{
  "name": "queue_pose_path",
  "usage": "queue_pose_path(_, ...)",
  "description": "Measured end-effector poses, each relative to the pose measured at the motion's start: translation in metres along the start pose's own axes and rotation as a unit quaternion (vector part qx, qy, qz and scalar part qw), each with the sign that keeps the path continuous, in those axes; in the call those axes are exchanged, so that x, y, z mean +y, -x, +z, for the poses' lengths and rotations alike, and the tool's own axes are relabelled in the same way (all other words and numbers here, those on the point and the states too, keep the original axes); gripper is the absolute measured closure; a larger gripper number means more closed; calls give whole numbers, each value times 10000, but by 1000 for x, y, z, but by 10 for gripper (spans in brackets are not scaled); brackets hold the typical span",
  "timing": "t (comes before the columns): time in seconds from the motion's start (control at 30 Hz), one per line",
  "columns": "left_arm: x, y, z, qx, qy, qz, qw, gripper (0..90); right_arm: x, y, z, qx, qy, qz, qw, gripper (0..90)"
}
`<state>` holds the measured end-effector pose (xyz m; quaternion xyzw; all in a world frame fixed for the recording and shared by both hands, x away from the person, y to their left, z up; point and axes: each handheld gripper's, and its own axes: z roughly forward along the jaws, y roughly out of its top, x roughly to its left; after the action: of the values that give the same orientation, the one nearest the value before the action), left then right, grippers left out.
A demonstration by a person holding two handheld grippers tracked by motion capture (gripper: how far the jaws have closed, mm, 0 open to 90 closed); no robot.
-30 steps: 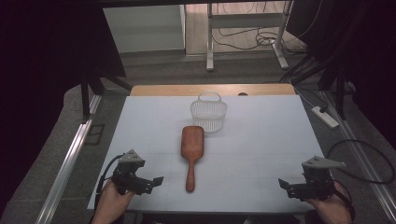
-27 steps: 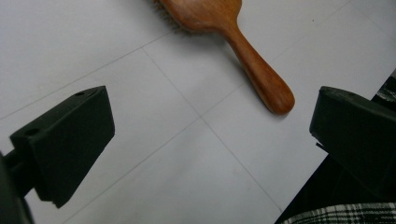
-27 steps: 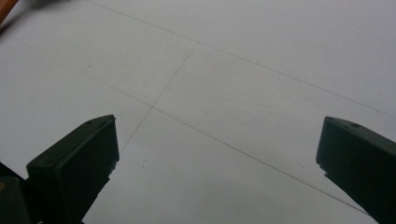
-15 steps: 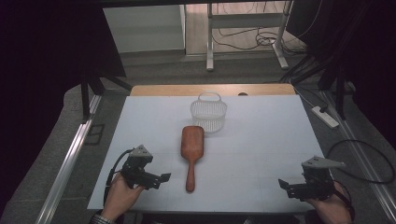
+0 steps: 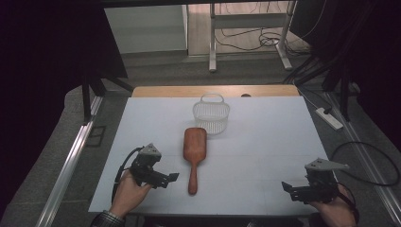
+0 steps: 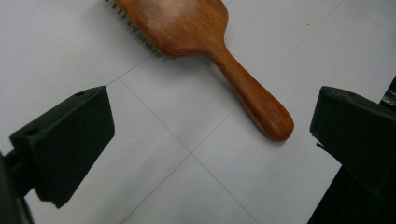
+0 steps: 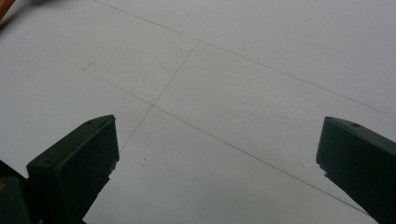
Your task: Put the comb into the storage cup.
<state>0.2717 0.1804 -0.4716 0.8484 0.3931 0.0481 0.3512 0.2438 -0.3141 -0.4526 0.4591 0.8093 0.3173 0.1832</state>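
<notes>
A wooden paddle hairbrush (image 5: pixel 193 153) lies flat near the middle of the white table (image 5: pixel 265 142), its broad, rounded-rectangle head pointing away from the person and its slim, tapering handle running back toward the near edge. The wood is a warm reddish brown with a smooth, faintly glossy finish; in the left gripper view a row of short bristles shows along the underside edge of the head, so the brush rests bristles down, and the handle ends in a rounded knob. Just beyond the head stands a small white basket (image 5: pixel 211 113) of fine lattice plastic with a looped handle at its far rim, near the brush head; whether they touch cannot be told. The left gripper (image 5: pixel 171 179) hovers just beside the brush handle on its left, its matte black, blocky jaws spread wide with nothing between them, the handle's end lying ahead in the gap between them. The right gripper (image 5: pixel 286 187) sits well apart at the near right corner, jaws likewise spread over bare table, holding nothing. The tabletop is a pale, smooth sheet crossed by thin grey grid lines.
</notes>
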Motion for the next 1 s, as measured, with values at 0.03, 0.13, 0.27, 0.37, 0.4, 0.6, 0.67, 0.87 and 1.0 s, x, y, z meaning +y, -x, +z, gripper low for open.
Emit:
queue_pose_path(0.03, 1, 1, 1, 2, -3, 7, 10000, 0, 0, 0, 0, 2, -2, 2, 10000, 0)
queue_pose_path(0.13, 5, 2, 5, -20, -23, 55, 10000, 0, 0, 0, 0, -1, -3, 0, 10000, 0)
queue_pose_path(0.27, 10, 2, 9, -70, -29, 99, 9999, 0, 0, 0, 0, 3, -7, 2, 10000, 0)
queue_pose_path(0.37, 14, 3, 13, -136, -30, 87, 9999, 0, 0, 0, 0, 7, -12, -3, 10000, 0)
queue_pose_path(0.4, 15, 3, 14, -138, -28, 84, 9999, 0, 0, 0, 0, 10, -14, -6, 10000, 0)
queue_pose_path(0.6, 23, 5, 21, -193, -38, 151, 9997, 0, 0, 0, 0, 12, -20, -10, 10000, 0)
queue_pose_path(0.67, 26, 6, 23, -202, -44, 204, 9996, 0, 0, 0, 0, 15, -21, -10, 10000, 0)
queue_pose_path(0.87, 34, 9, 30, -242, -61, 278, 9993, 0, 0, 0, 0, 11, -25, -15, 10000, 0)
queue_pose_path(1.0, 39, 10, 35, -281, -71, 297, 9991, 0, 0, 0, 1, 15, -33, -15, 10000, 0)
